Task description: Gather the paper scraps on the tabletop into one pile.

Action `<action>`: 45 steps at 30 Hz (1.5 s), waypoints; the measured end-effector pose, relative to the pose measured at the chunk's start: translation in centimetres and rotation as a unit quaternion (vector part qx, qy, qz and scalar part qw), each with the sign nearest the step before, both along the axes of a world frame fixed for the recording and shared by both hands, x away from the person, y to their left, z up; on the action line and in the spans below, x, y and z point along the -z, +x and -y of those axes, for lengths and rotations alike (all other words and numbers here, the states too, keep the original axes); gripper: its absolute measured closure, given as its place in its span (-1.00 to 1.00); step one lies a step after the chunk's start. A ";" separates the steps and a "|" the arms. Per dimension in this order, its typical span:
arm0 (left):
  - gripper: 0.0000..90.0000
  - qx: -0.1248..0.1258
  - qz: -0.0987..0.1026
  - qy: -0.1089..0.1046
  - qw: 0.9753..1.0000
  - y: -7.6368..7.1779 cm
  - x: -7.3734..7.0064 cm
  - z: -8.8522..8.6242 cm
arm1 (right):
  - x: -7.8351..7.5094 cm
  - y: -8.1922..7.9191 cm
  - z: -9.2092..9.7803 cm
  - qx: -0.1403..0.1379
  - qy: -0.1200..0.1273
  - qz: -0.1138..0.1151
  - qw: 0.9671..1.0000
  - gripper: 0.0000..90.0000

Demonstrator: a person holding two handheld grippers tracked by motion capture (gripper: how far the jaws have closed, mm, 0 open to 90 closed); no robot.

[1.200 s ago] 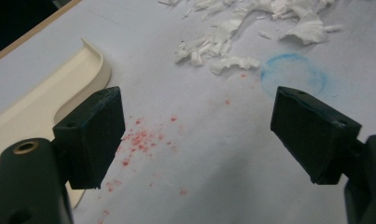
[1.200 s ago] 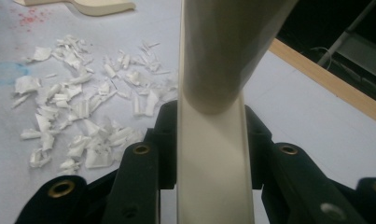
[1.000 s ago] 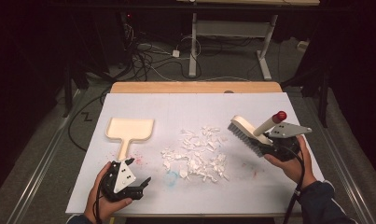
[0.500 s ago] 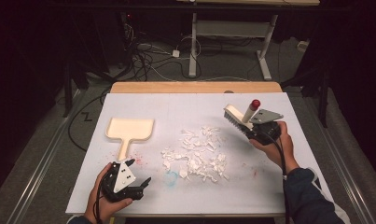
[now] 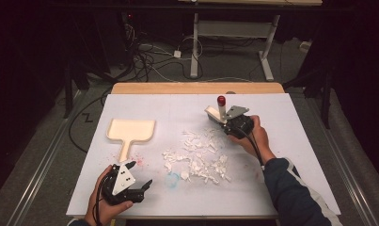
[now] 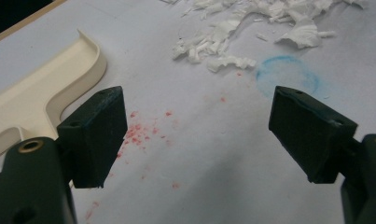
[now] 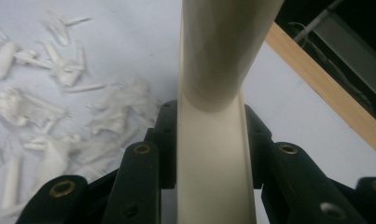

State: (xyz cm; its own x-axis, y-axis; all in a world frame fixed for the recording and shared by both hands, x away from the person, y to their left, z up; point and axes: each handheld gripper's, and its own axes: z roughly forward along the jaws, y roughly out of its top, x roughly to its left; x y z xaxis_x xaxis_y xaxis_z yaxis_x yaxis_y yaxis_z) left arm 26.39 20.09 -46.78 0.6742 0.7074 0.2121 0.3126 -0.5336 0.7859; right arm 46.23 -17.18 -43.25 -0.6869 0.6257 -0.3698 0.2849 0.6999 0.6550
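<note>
A cream dustpan (image 5: 130,130) lies flat at the table's left, its handle toward the near edge. Torn white paper scraps (image 5: 196,153) are scattered over the middle. My right gripper (image 5: 228,123) is shut on the cream handle of a brush (image 5: 214,114) whose red tip (image 5: 221,100) points up. The brush head rests at the far right edge of the scraps. In the right gripper view the brush handle (image 7: 209,154) is clamped between both jaws, scraps (image 7: 59,116) to the left. My left gripper (image 5: 144,187) sits open near the front edge, below the dustpan (image 6: 45,88), with nothing between its jaws (image 6: 195,135).
White paper covers the table (image 5: 295,141), with a wooden strip (image 5: 196,88) along the far edge. A blue ring stain (image 6: 288,77) and red specks (image 6: 139,133) mark the paper near the left gripper. Cables and a table frame lie on the floor beyond.
The right gripper has carried the brush leftward and away from the person to the far side of the scraps, tipping its handle more upright. The left gripper has stayed put.
</note>
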 end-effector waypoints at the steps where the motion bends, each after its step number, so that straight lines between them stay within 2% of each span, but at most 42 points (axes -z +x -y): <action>1: -0.59 0.000 -0.001 0.001 1.000 0.0 0.0 0.0 | 0.1 -0.1 -0.5 -0.003 -0.005 0.001 1.000 0.51; 4: -0.59 -0.002 -0.010 -0.005 1.000 -0.1 0.1 -0.1 | 0.3 -0.3 -1.1 -0.012 -0.008 -0.003 1.000 0.51; 5: -0.59 0.001 -0.005 -0.004 1.000 0.0 0.1 -0.2 | 0.6 -0.4 -1.4 -0.019 0.001 -0.009 1.000 0.51; 7: -0.59 0.002 -0.004 -0.003 1.000 -0.1 0.0 -0.2 | 0.7 -0.6 -1.5 -0.023 -0.001 -0.012 1.000 0.51; 11: -0.59 0.003 -0.004 -0.002 1.000 -0.1 0.0 -0.2 | 1.1 -2.1 -1.6 -0.062 0.006 -0.018 0.998 0.51; 12: -0.59 0.002 -0.003 -0.004 1.000 -0.1 0.0 -0.2 | 1.1 -2.1 -1.6 -0.062 0.006 -0.018 0.998 0.51; 14: -0.59 0.000 -0.008 -0.008 1.000 -0.2 0.0 -0.1 | 1.2 -3.1 -1.3 -0.087 0.017 -0.021 0.996 0.50; 17: -0.59 0.001 -0.002 -0.003 1.000 -0.2 -0.1 -0.2 | 0.8 -5.7 -0.6 -0.131 0.039 -0.034 0.990 0.50; 18: -0.59 0.000 -0.002 -0.003 1.000 -0.2 -0.1 -0.2 | 0.8 -5.7 -0.6 -0.131 0.039 -0.034 0.990 0.50; 19: -0.59 0.000 -0.001 -0.003 1.000 -0.2 -0.1 -0.2 | 0.7 -6.5 -0.4 -0.140 0.046 -0.039 0.988 0.51; 20: -0.59 0.000 0.001 -0.003 1.000 -0.2 -0.2 -0.2 | 0.2 -7.8 -0.2 -0.166 0.036 -0.037 0.985 0.51; 21: -0.59 -0.001 0.002 -0.002 1.000 -0.3 -0.2 -0.2 | -0.2 -8.3 -0.1 -0.171 0.035 -0.035 0.984 0.51; 23: -0.59 -0.001 0.004 -0.002 1.000 -0.3 -0.3 -0.2 | -1.0 -9.1 0.3 -0.179 0.047 -0.035 0.982 0.51; 24: -0.59 -0.002 0.005 -0.004 1.000 -0.4 -0.3 -0.3 | -1.0 -9.1 0.3 -0.179 0.047 -0.035 0.982 0.51; 26: -0.59 -0.004 0.007 -0.006 1.000 -0.4 -0.3 -0.3 | -1.9 -9.3 0.7 -0.176 0.050 -0.018 0.983 0.51; 29: -0.59 -0.004 0.009 -0.007 1.000 -0.3 -0.4 -0.4 | -3.0 -8.7 1.0 -0.159 0.062 -0.008 0.985 0.51; 32: -0.59 -0.004 0.007 -0.011 1.000 -0.3 -0.4 -0.4 | -3.7 -7.6 0.6 -0.142 0.056 0.005 0.988 0.51; 35: -0.59 -0.004 0.003 -0.013 1.000 -0.1 -0.2 -0.5 | -3.9 -5.8 -0.1 -0.125 0.050 0.014 0.991 0.51; 37: -0.59 -0.004 0.000 -0.013 1.000 -0.1 -0.1 -0.5 | -3.5 -4.3 -0.9 -0.110 0.046 0.018 0.993 0.51; 39: -0.59 -0.004 -0.001 -0.018 1.000 0.0 -0.1 -0.5 | -3.0 -2.8 -1.8 -0.096 0.029 0.031 0.994 0.51; 40: -0.59 -0.007 -0.007 -0.026 1.000 0.0 0.0 -0.4 | -2.3 -1.4 -2.7 -0.082 0.014 0.035 0.996 0.51; 41: -0.59 -0.003 -0.002 -0.019 1.000 0.1 -0.1 -0.5 | -2.3 -1.4 -2.7 -0.082 0.014 0.035 0.996 0.51; 43: -0.59 -0.002 -0.010 -0.017 1.000 0.0 0.0 -0.5 | -1.5 -0.4 -3.7 -0.074 -0.002 0.037 0.997 0.51; 44: -0.59 0.000 -0.005 -0.017 1.000 0.1 0.1 -0.5 | -0.7 0.2 -4.6 -0.077 -0.015 0.034 0.996 0.51; 45: -0.59 0.001 -0.006 -0.017 1.000 0.1 0.1 -0.5 | -0.7 0.2 -4.6 -0.077 -0.015 0.034 0.996 0.51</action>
